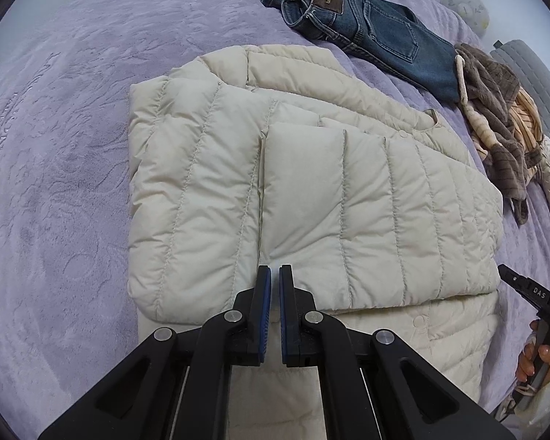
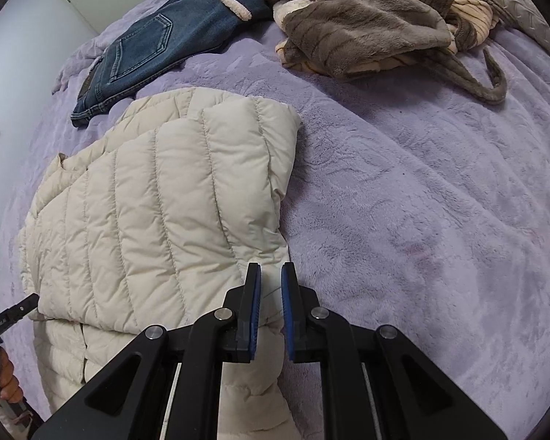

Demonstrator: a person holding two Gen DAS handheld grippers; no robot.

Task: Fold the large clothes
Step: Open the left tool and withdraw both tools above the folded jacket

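A cream quilted puffer jacket [image 1: 311, 201] lies on the purple bedspread [image 1: 55, 146], its sleeves folded in over the body. My left gripper [image 1: 275, 273] hovers over the jacket's lower middle, beside the folded sleeve's edge. It is shut, with only a sliver between its blue pads and no fabric visibly pinched. In the right wrist view the jacket [image 2: 146, 201] fills the left half. My right gripper [image 2: 271, 271] is shut on a bunch of fabric at the jacket's lower right edge. Each gripper shows in the other's view: right [image 1: 502, 269], left [image 2: 35, 297].
Blue jeans [image 1: 377, 25] lie beyond the jacket. A brown striped fleece robe [image 2: 366, 18] is heaped at the far right, near a grey pillow [image 1: 535, 84]. A hand [image 1: 542, 359] grips the right tool's handle. Purple bedspread [image 2: 421, 201] stretches right of the jacket.
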